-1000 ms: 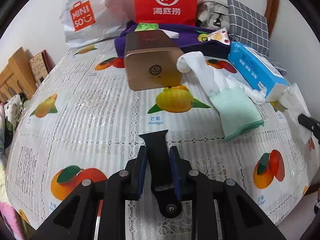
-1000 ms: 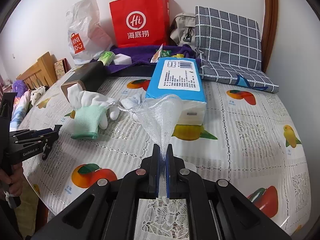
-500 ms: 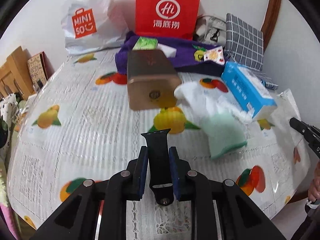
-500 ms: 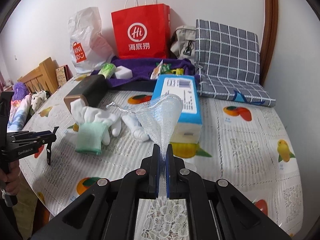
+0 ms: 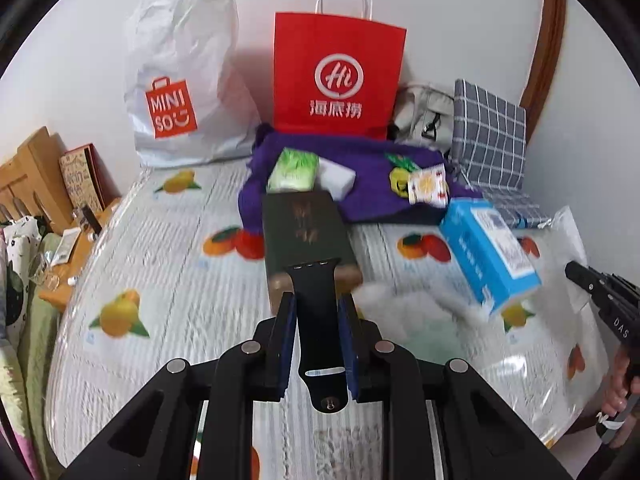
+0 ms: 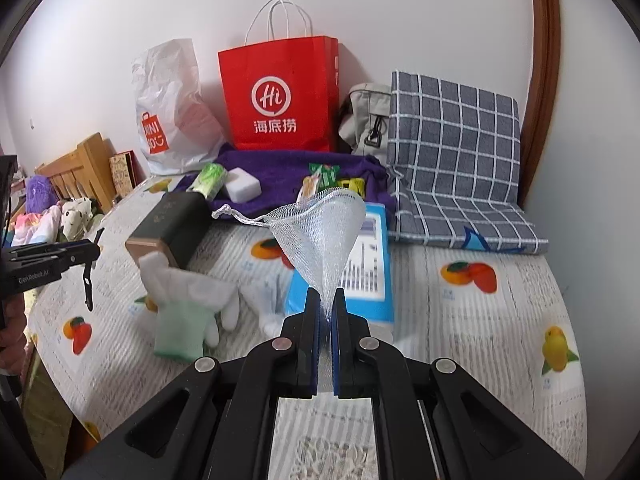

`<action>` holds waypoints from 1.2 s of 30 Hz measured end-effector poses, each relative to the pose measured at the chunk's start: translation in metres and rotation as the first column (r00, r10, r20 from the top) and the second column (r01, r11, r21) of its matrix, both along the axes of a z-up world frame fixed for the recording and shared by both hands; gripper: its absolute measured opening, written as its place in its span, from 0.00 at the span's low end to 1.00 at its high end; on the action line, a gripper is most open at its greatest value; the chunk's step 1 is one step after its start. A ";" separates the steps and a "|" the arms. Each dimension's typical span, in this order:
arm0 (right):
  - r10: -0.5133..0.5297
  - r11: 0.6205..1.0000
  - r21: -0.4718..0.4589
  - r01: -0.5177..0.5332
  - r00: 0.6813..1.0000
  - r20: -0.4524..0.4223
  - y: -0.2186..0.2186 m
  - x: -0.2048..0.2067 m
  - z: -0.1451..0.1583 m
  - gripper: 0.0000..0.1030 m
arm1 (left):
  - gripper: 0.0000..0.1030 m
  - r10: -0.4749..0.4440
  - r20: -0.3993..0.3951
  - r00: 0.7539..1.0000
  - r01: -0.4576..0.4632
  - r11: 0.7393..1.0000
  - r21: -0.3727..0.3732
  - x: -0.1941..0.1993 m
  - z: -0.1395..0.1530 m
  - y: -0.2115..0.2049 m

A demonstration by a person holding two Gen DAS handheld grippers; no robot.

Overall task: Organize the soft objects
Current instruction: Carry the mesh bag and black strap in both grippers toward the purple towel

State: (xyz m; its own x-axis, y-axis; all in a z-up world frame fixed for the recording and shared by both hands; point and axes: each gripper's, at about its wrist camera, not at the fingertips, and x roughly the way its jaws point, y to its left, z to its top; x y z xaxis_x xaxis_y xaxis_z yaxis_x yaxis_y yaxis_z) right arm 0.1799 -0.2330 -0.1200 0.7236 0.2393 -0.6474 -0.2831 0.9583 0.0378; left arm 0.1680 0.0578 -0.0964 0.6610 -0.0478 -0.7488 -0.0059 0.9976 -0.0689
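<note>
Tablecloth (image 6: 460, 320) fruit-printed – wall (image 6: 420, 12) white

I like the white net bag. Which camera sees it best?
The right wrist camera. The white net bag fans out sharply in the middle, pinched at its bottom by the right gripper. The left wrist camera shows it only as a pale, see-through sheet at the right edge.

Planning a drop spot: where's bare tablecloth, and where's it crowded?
Free: the left side of the table, between the dark box and the Miniso bag; the right side, between the blue box and the checked cushion. Crowded: the purple cloth at the back; the gloves mid-table.
</note>
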 end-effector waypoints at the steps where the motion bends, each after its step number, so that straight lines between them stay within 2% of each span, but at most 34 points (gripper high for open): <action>1: -0.001 1.000 -0.001 0.001 1.000 0.002 0.001 0.004 0.002 0.05 | 0.19 0.004 0.004 1.000 -0.004 1.000 -0.001 0.006 0.005 0.001; 20: 0.005 0.999 0.040 -0.006 1.000 0.030 0.022 0.101 0.052 0.05 | 0.19 0.010 0.082 0.997 -0.008 1.000 -0.019 0.102 0.057 0.002; 31: 0.030 0.998 0.062 -0.032 0.999 0.034 0.040 0.153 0.065 0.05 | 0.20 0.007 0.085 0.996 -0.004 1.000 -0.029 0.156 0.061 0.004; 36: 0.040 0.997 0.068 -0.042 0.999 0.033 0.049 0.175 0.066 0.05 | 0.20 0.020 0.079 0.997 -0.016 0.998 -0.057 0.179 0.060 0.011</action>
State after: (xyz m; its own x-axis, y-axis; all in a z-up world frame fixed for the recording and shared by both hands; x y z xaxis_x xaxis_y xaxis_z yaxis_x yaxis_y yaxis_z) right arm 0.3549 -0.1843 -0.0538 0.7321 0.3125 -0.6053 -0.3242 0.9413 0.0938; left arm 0.3469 0.0684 -0.0368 0.7195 -0.0758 -0.6903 -0.0163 0.9919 -0.1260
